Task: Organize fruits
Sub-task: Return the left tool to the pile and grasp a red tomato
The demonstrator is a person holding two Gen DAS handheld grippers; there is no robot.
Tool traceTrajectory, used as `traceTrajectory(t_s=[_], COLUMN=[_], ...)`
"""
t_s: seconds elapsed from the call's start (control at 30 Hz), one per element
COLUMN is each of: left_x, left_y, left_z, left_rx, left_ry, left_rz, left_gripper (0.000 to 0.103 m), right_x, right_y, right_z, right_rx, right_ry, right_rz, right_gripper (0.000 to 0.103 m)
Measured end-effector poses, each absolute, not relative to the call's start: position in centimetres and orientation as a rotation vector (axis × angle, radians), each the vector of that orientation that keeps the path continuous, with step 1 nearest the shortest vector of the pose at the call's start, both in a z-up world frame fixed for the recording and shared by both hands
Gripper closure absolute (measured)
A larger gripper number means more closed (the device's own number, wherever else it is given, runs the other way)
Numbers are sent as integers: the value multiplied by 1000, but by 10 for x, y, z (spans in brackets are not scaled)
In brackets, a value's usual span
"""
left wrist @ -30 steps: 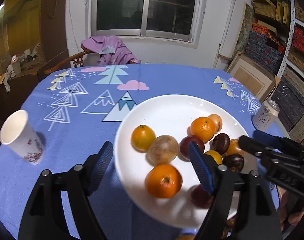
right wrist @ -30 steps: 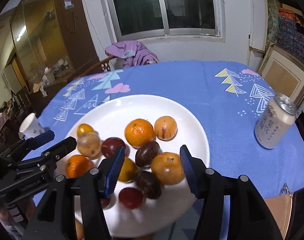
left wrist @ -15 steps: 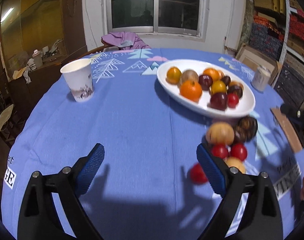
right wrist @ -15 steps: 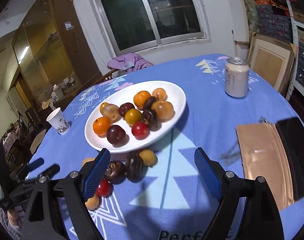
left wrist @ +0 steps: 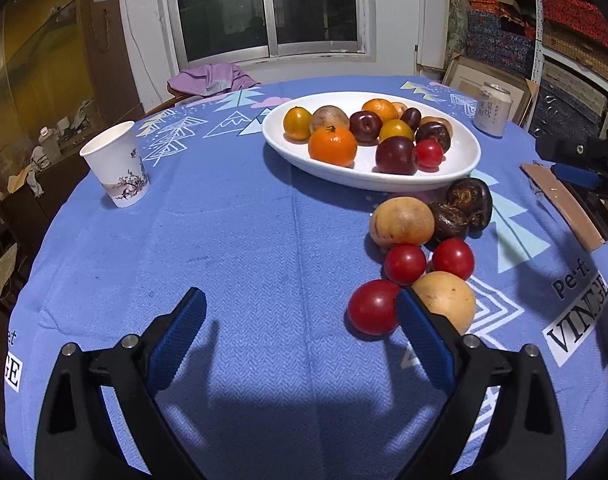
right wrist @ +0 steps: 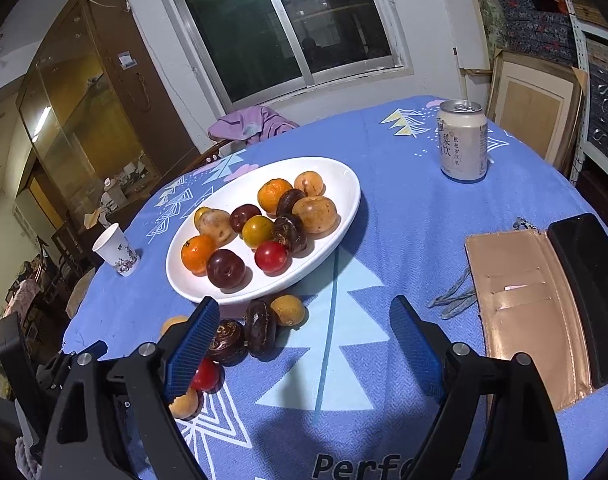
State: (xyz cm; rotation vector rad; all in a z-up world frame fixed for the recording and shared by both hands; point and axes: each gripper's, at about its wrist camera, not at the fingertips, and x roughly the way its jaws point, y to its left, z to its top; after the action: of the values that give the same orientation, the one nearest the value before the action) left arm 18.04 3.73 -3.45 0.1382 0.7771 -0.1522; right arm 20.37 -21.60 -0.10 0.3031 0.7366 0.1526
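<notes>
Glossy red fruit (left wrist: 373, 307), perhaps tomato

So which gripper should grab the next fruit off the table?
Probably the left gripper: its open jaws sit right beside the red fruit on the tablecloth. The right gripper, also open, faces mostly bare cloth.

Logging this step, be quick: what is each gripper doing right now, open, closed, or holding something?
Left gripper: open, holding nothing, fingers spread above the tablecloth.
Right gripper: open, holding nothing, with loose fruit beside its left finger.
</notes>
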Motion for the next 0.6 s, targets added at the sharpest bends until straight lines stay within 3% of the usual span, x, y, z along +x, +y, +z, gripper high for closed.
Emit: traceTrajectory(t_s=[0.27, 0.47, 0.6], left_x=[186, 194, 184], left_y=[48, 92, 67], left_z=[-28, -19, -17], left_rx=[199, -31, 79], left_ry=[733, 771, 723], left_rz=[-11, -3, -49], left_gripper=[7, 8, 8], right_x=[205, 204, 204], right_y=[-217, -218, -218], right_z=[-2, -1, -2], right_rx=[312, 320, 319], right_ry=[739, 736, 743], right_rz=[147, 154, 155], right_gripper=[15, 15, 15])
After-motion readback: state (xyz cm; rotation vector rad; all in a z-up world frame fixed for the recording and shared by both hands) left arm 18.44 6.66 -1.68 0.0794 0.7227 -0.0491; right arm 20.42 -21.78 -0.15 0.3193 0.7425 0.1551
